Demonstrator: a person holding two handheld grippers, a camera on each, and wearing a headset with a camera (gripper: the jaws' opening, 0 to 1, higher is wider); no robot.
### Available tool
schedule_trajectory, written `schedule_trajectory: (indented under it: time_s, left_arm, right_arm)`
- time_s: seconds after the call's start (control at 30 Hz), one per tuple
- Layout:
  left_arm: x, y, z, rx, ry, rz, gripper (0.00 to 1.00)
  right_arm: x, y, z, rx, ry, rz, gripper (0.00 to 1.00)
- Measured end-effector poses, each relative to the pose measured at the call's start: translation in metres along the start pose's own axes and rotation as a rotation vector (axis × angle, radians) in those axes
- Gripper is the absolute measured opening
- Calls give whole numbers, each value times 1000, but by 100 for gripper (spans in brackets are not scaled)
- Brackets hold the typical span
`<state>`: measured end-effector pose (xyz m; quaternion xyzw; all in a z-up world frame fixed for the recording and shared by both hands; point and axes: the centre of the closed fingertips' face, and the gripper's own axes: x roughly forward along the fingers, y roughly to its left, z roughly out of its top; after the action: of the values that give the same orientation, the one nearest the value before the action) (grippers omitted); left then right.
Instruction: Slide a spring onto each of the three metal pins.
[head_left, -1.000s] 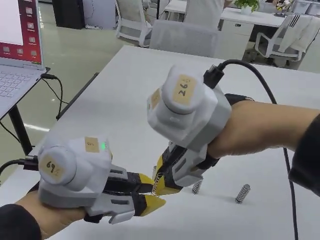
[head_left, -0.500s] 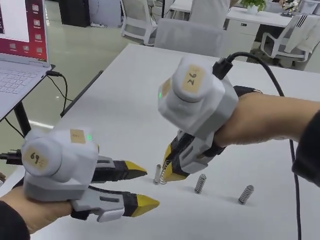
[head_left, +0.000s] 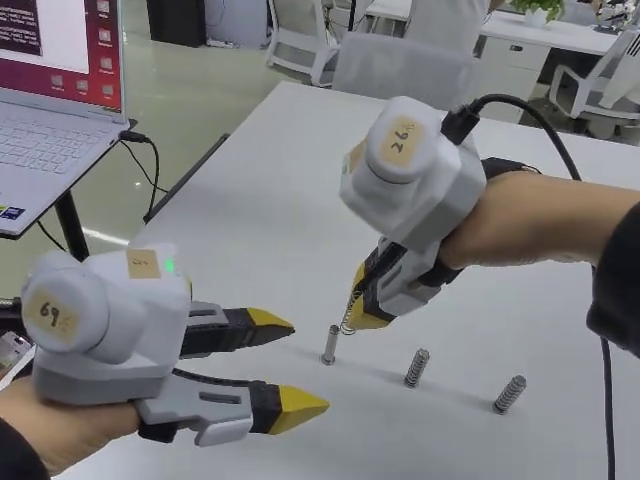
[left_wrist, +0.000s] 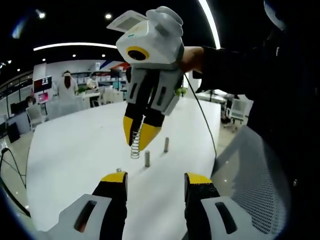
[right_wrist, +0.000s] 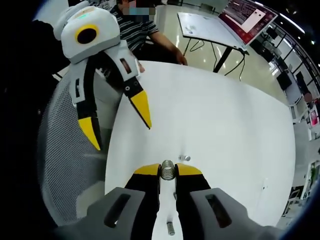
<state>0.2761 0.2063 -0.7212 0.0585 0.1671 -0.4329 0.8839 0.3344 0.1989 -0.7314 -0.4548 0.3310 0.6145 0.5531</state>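
My right gripper (head_left: 358, 318) is shut on a small spring (head_left: 349, 317), which hangs just above and to the right of a bare metal pin (head_left: 330, 345) standing on the white table (head_left: 260, 200). Two more pins (head_left: 417, 367) (head_left: 510, 394) to its right each carry a spring. In the right gripper view the spring (right_wrist: 168, 170) sits end-on between the jaws, with the pin top (right_wrist: 184, 158) just beyond. My left gripper (head_left: 288, 364) is open at the lower left, apart from the pin. In the left gripper view, my own jaws (left_wrist: 157, 178) stand wide and the right gripper (left_wrist: 142, 134) dangles the spring (left_wrist: 135, 149).
A laptop (head_left: 60, 70) stands on a stand at the left, off the table, with a cable (head_left: 150, 160) running down. The right gripper's black cable (head_left: 520, 110) trails over the forearm. Office chairs (head_left: 400, 60) stand behind the far table edge.
My left gripper has drawn back to the left, away from the pin. My right gripper has lifted the spring from beside the pin to just above its top.
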Motion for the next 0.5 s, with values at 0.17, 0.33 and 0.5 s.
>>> schedule_trajectory:
  time_s: [0.17, 0.33, 0.5]
  left_arm:
    - [0, 2, -4, -15, 4, 12, 40]
    - [0, 3, -7, -21, 11, 20, 40]
    - [1, 5, -9, -20, 16, 25, 40]
  right_arm:
    - [9, -9, 0, -1, 12, -14, 8]
    - [21, -18, -1, -5, 23, -25, 8]
    - [30, -27, -4, 4, 34, -32, 8]
